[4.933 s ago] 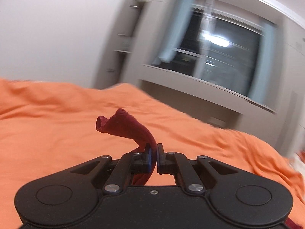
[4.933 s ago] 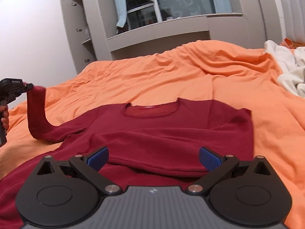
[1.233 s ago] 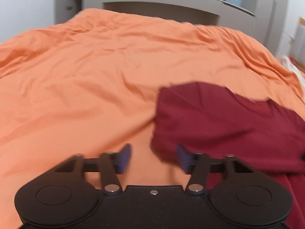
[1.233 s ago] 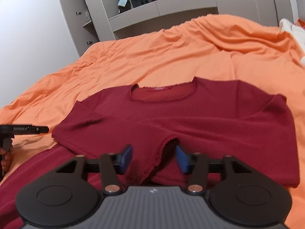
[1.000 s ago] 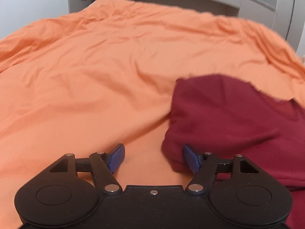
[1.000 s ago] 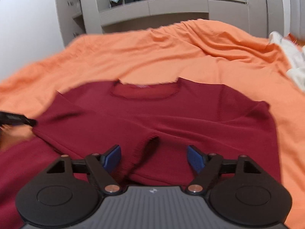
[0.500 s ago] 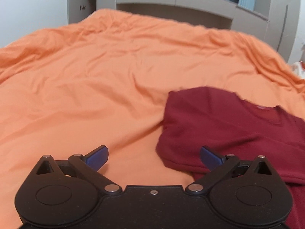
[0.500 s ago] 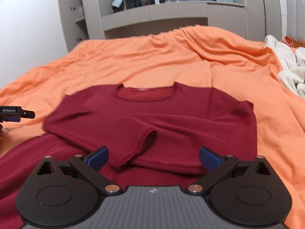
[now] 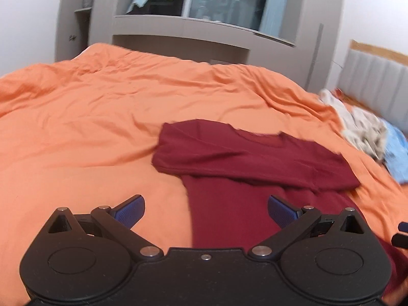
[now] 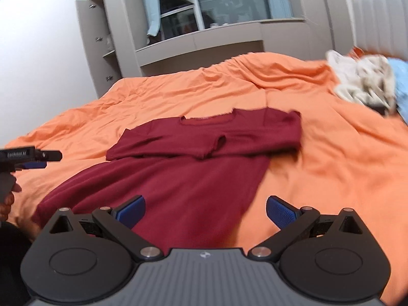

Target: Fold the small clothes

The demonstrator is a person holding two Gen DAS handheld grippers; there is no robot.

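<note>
A dark red long-sleeved garment (image 9: pixel 244 168) (image 10: pixel 183 176) lies flat on the orange bedcover (image 9: pixel 84 127) (image 10: pixel 331 158), both sleeves folded across the chest below the neckline. My left gripper (image 9: pixel 206 210) hangs open above its lower left side, nothing between the blue pads. My right gripper (image 10: pixel 205 210) stands open over the garment's lower right edge, also empty. The left gripper (image 10: pixel 38 159) also shows at the left edge of the right wrist view, held in a hand.
A heap of pale and light blue clothes (image 9: pixel 367 132) (image 10: pixel 367 81) lies at the far right of the bed. Grey cabinets and a window (image 10: pixel 216 7) stand behind the bed. A padded headboard (image 9: pixel 377 81) is at the right.
Both grippers let go of the sleeves, opened wide and drew back toward the garment's lower part. The sleeves now lie folded across the chest.
</note>
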